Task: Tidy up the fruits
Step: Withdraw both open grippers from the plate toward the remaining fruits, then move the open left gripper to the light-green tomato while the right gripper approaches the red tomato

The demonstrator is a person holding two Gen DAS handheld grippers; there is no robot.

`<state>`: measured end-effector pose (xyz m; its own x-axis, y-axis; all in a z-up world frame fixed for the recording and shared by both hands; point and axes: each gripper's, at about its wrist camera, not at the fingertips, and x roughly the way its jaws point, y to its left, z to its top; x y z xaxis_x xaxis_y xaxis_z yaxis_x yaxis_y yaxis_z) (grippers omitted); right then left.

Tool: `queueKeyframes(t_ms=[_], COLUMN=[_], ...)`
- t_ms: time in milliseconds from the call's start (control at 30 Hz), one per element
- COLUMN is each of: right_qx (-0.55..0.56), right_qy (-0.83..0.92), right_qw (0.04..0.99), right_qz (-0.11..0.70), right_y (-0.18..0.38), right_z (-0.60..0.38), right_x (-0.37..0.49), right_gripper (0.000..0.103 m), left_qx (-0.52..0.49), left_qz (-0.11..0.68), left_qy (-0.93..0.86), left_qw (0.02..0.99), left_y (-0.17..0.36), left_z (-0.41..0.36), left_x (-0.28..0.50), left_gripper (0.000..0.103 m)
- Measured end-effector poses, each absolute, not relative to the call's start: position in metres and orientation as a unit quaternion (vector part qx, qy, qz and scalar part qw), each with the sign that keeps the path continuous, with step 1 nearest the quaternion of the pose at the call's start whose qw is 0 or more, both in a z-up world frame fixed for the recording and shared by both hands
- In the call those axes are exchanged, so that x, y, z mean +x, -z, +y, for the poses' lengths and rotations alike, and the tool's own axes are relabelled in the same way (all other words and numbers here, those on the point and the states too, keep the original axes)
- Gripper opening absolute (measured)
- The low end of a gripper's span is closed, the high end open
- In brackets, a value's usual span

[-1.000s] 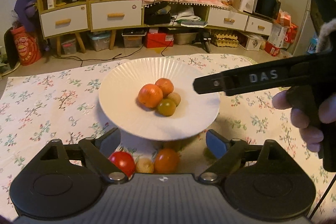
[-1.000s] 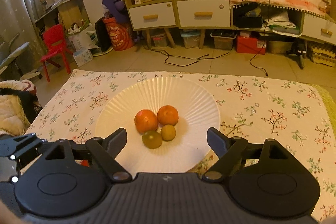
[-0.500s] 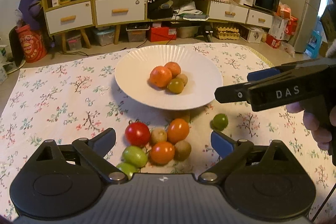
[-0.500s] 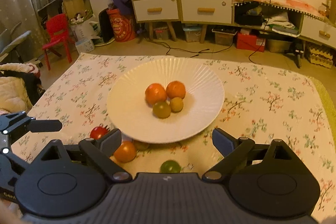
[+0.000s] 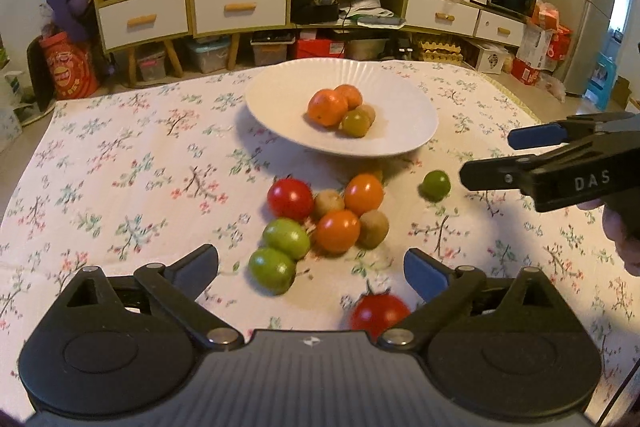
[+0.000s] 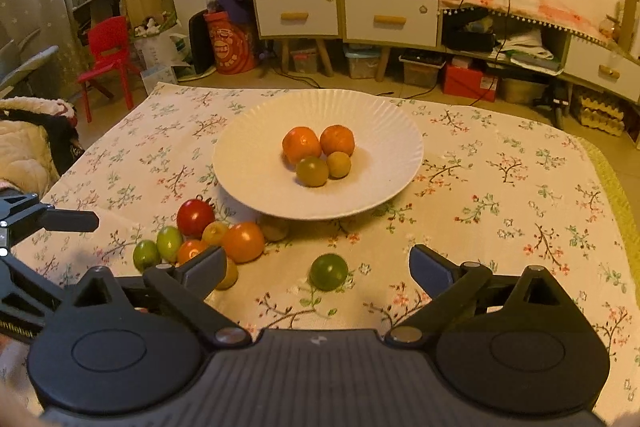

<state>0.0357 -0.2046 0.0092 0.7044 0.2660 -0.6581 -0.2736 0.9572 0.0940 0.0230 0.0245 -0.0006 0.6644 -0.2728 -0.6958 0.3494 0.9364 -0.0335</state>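
Note:
A white ribbed plate [image 5: 400,143] [image 6: 384,187] on the floral cloth holds two oranges [image 5: 327,107] [image 6: 301,144], a dull green fruit [image 6: 312,171] and a small yellowish one [image 6: 339,164]. In front of it lies a cluster of loose fruit: red tomato [image 5: 290,199] [image 6: 195,218], orange ones [image 5: 338,231], green ones [image 5: 286,238], brownish ones [image 5: 374,228]. A lone green fruit [image 5: 436,185] [image 6: 329,271] lies apart, between my right gripper's open fingers. Another red tomato [image 5: 378,311] is near my left gripper [image 5: 311,267], which is open and empty. My right gripper [image 6: 316,267] is open and empty.
The floral tablecloth [image 5: 120,167] covers the table. Beyond its far edge stand drawers and shelves [image 5: 192,11] with fans and clutter. A red chair [image 6: 108,55] is at the far left. The right gripper [image 5: 560,163] hovers at the table's right side in the left wrist view.
Both grippers have pulled back from the plate toward the near edge. The loose fruit in front of the plate has come fully into view. Both stay open.

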Motion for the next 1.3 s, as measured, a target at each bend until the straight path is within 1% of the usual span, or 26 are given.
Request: queueKeyframes(t_ms=[467,633,900,1133,1300], right_qx=[-0.072,-0.101,-0.116,-0.135,-0.141], right_qy=[-0.163,-0.177,-0.219,-0.255,-0.274], right_qw=[0.920,0.914,0.902,0.887,0.889], right_qz=[0.349,0.350,0.352,0.359,0.339], right_y=[0.014,0.022,0.029,0.042,0.046], right_z=[-0.181,-0.167,-0.152,-0.136,-0.127], right_x=[0.011,0.004,-0.009,-0.023,-0.029], right_gripper=[0.101,0.101,0.101,0.101,0.102], left_qx=[0.050,0.069,0.079,0.063,0.060], left_qz=[0.397,0.400,0.391,0.354,0.343], left_qy=[0.151,0.147,0.132,0.148,0.149], left_qw=[0.904,0.902,0.908,0.921,0.926], left_y=[0.014,0.022,0.046,0.051,0.052], left_z=[0.054,0.054,0.061,0.062,0.059], left_x=[0.008,0.007,0.016,0.014,0.018], left_gripper=[0.097,0.097,0.098,0.098,0.098])
